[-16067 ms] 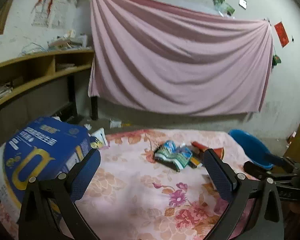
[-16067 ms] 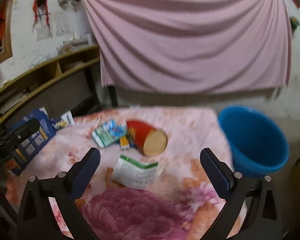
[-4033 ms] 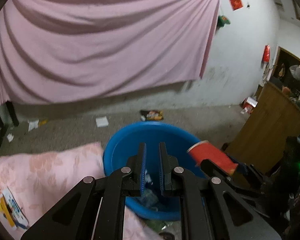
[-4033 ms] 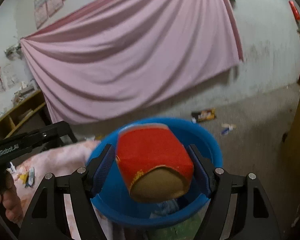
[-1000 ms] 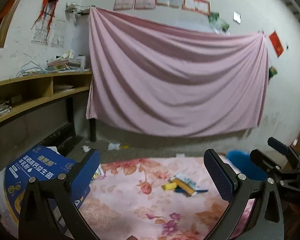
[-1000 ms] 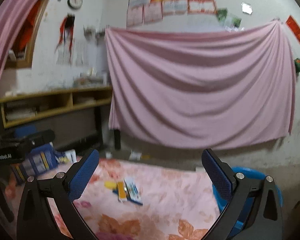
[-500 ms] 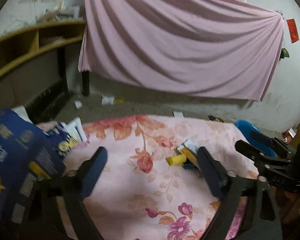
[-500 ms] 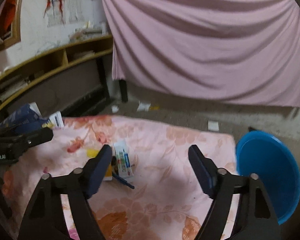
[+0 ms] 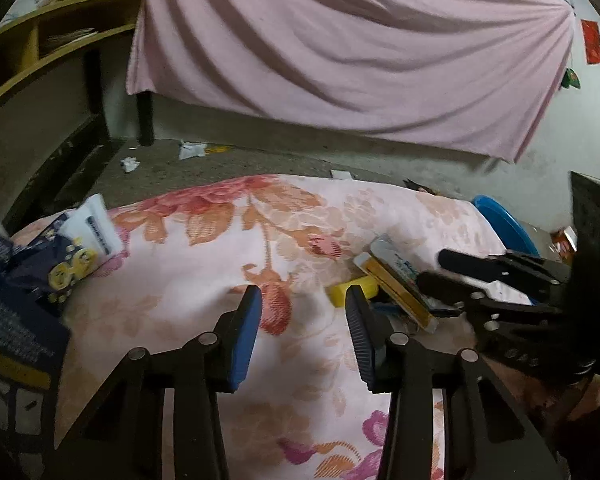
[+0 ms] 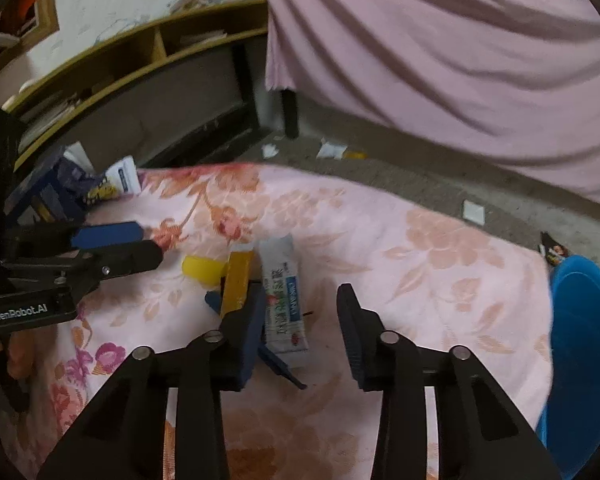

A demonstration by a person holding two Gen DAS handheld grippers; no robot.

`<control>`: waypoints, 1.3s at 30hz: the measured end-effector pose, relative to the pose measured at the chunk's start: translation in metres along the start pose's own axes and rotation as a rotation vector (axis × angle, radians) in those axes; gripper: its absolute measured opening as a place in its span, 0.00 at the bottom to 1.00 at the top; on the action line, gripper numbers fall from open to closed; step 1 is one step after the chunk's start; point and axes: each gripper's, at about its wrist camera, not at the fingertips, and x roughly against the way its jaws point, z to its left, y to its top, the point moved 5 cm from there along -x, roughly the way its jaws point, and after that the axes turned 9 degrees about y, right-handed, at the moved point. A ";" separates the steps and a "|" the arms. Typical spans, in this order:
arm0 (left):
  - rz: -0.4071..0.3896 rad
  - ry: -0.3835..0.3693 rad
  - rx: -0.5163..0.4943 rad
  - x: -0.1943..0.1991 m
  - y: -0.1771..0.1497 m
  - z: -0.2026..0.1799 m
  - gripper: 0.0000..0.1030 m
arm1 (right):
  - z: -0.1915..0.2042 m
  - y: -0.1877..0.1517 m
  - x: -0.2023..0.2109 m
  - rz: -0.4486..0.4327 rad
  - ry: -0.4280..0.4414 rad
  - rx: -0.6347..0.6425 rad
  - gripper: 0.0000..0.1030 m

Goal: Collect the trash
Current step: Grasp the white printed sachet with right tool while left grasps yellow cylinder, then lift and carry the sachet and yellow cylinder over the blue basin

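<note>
On the floral cloth (image 9: 204, 256) lies a small heap of trash: a yellow cap-like piece (image 9: 352, 290), a gold box (image 9: 396, 292) and a white-and-blue wrapper (image 9: 396, 258). My left gripper (image 9: 302, 294) hovers just left of the yellow piece. Its jaws are closing, with only cloth between them. My right gripper (image 10: 300, 294) hangs over the same heap, jaws closing. The wrapper (image 10: 284, 296) lies below, by its left finger, untouched. The gold box (image 10: 238, 280), yellow piece (image 10: 204, 268) and a blue stick (image 10: 276, 360) sit left of it. Each gripper shows in the other's view: left gripper (image 10: 116, 244), right gripper (image 9: 460, 276).
A blue basin (image 10: 580, 340) stands off the cloth's right edge. A blue carton (image 9: 16, 320) and snack packets (image 9: 72, 256) crowd the left side. Wooden shelves (image 10: 140, 52) and a pink curtain (image 9: 340, 60) stand behind. Paper scraps (image 9: 192, 150) litter the floor.
Both grippers have tipped downward and dropped towards the cloth, closing in on the heap. Their jaws have narrowed from wide open.
</note>
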 end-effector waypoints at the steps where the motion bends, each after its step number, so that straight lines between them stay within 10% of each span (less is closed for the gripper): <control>1: 0.012 -0.009 -0.012 -0.003 0.000 -0.002 0.36 | 0.000 -0.001 -0.004 0.019 0.014 -0.002 0.31; 24: 0.095 -0.026 -0.265 -0.047 -0.003 -0.054 0.25 | -0.039 -0.011 0.018 -0.014 0.017 -0.111 0.18; 39: -0.049 -0.027 -0.121 -0.005 -0.004 -0.042 0.25 | -0.031 -0.021 0.059 -0.157 -0.019 -0.113 0.18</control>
